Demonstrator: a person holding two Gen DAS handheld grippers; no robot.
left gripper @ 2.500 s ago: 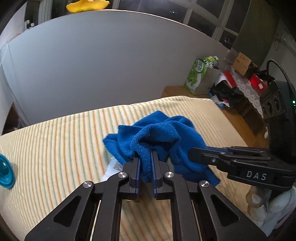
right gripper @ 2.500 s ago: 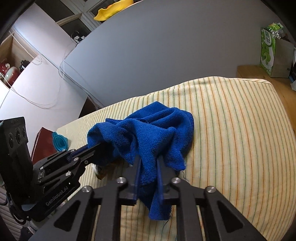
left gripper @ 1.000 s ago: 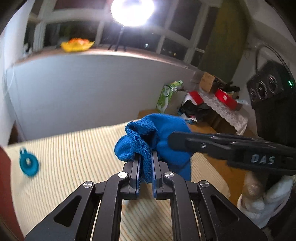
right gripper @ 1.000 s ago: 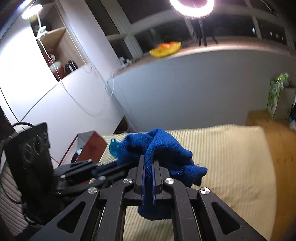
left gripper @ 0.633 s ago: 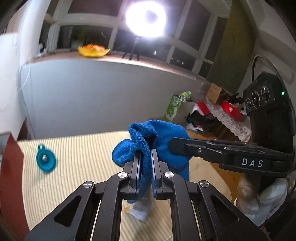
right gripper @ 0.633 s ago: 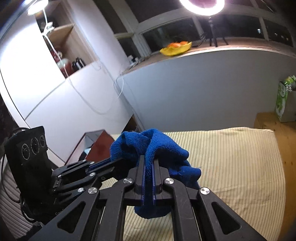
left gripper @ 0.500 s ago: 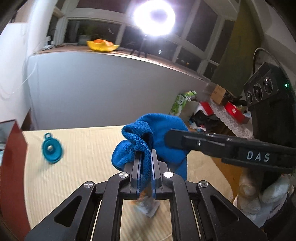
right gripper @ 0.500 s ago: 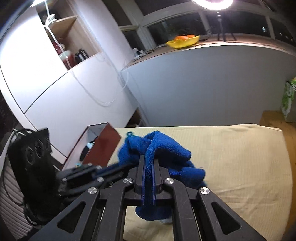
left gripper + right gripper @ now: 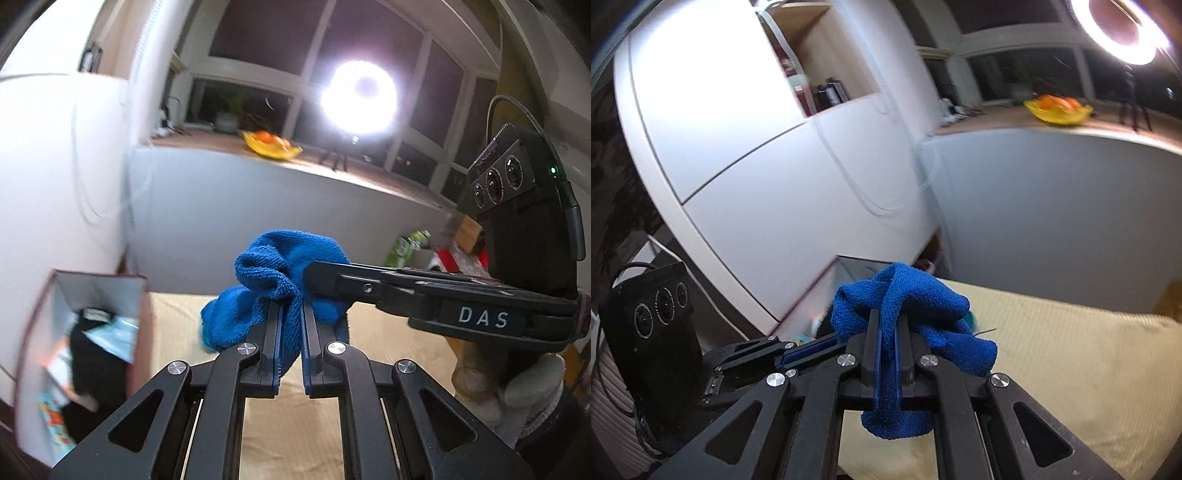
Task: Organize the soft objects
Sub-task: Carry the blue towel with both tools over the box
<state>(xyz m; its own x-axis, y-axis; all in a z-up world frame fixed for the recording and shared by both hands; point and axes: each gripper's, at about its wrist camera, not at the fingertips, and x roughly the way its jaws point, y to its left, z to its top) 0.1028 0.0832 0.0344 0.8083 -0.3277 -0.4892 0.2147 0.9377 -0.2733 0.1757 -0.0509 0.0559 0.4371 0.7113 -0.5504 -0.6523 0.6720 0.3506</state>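
A bunched blue towel hangs in the air above the striped yellow bed. My left gripper is shut on a fold of it. From the right, my right gripper reaches in and grips the same towel. In the right wrist view the towel bulges over my right gripper, shut on it, and the left gripper's fingers come in from the left. An open dark red box with a pale lining stands at the lower left, holding dark and light blue items.
A white cabinet wall rises at the left, a grey partition behind the bed. A ring light and a yellow fruit bowl sit on the sill. A gloved hand holds the right gripper. Clutter lies far right.
Both grippers have lifted the blue towel off the bed and swung it left. The red box has come into view at the left, and the teal item on the bed has passed out of sight.
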